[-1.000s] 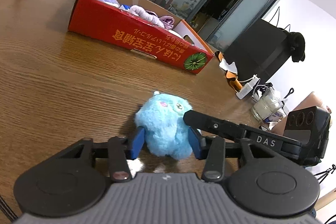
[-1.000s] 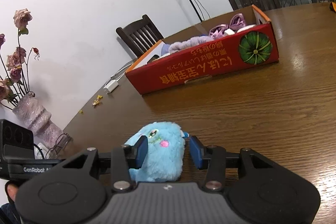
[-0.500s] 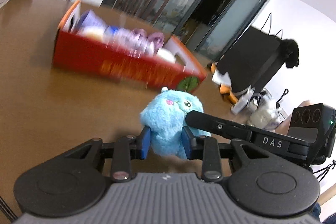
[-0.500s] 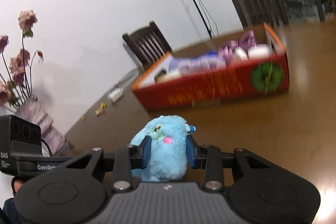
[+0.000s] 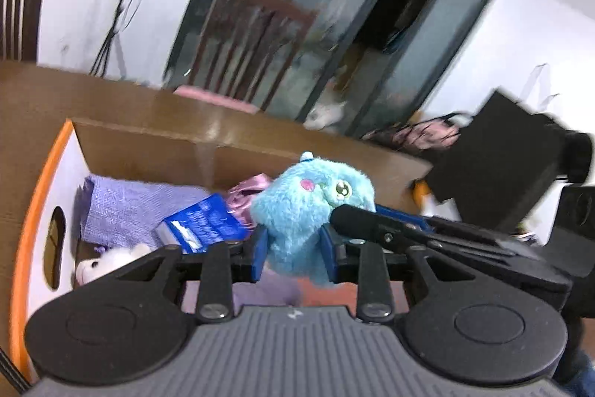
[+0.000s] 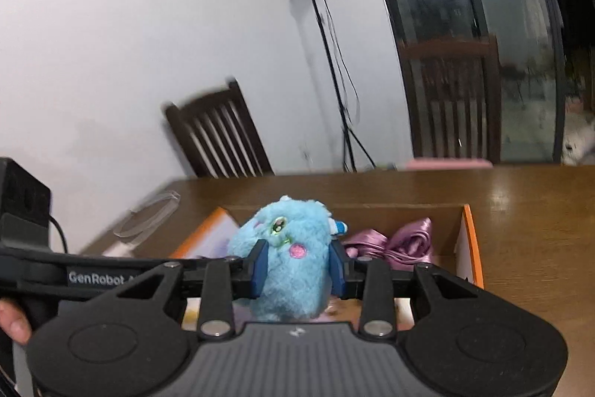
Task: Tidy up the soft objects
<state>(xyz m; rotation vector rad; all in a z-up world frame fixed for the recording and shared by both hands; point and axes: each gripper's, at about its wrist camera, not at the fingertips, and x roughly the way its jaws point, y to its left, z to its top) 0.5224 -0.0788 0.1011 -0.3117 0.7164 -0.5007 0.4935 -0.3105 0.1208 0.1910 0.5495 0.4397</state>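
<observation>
Plush toy's underside hidden as motion blur swept the room

The toy's [image 5: 308,207] lower body was hidden behind both grippers' pads and housings; what lay under it in the box [image 5: 148,140] could not be told. The near box wall was cut off behind the left gripper [image 5: 293,253]. Print on the blue packet [image 5: 202,224] was too blurred to read. Chairs [image 6: 219,133] and glass doors [image 5: 334,25] were smeared. A hand [image 6: 13,320] was cropped at the right view's edge.

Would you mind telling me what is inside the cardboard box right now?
Inside the cardboard box: a purple knit cloth, a blue packet, pink satin ribbon and a small white plush. The held blue plush toy hides the rest.
</observation>
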